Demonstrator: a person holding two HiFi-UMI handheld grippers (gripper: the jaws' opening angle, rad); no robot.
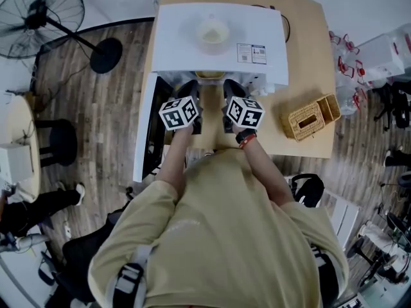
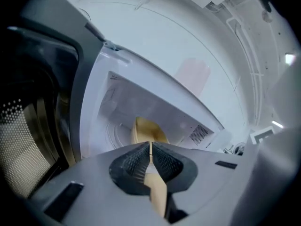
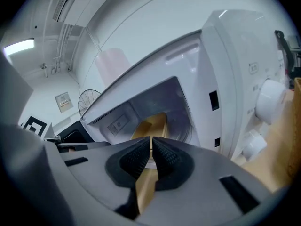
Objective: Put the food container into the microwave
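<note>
A white microwave (image 1: 257,27) stands on a wooden table (image 1: 308,37) with its door (image 1: 142,127) swung open to the left. A tan food container (image 1: 210,75) is held at the mouth of the cavity, and only a sliver of it shows in the head view. My left gripper (image 1: 190,94) is shut on the container's left rim, and my right gripper (image 1: 232,92) on its right rim. In the left gripper view the jaws (image 2: 150,147) pinch the thin tan edge, with the container (image 2: 148,128) reaching into the white cavity (image 2: 117,102). The right gripper (image 3: 151,142) pinches the container (image 3: 154,122) the same way.
A pale cup (image 1: 212,34) sits on top of the microwave. A wicker basket (image 1: 313,116) lies on the table to the right. The microwave's knobs (image 3: 270,100) are on its right front. A floor fan (image 1: 48,15) and a black stool (image 1: 61,140) stand at the left.
</note>
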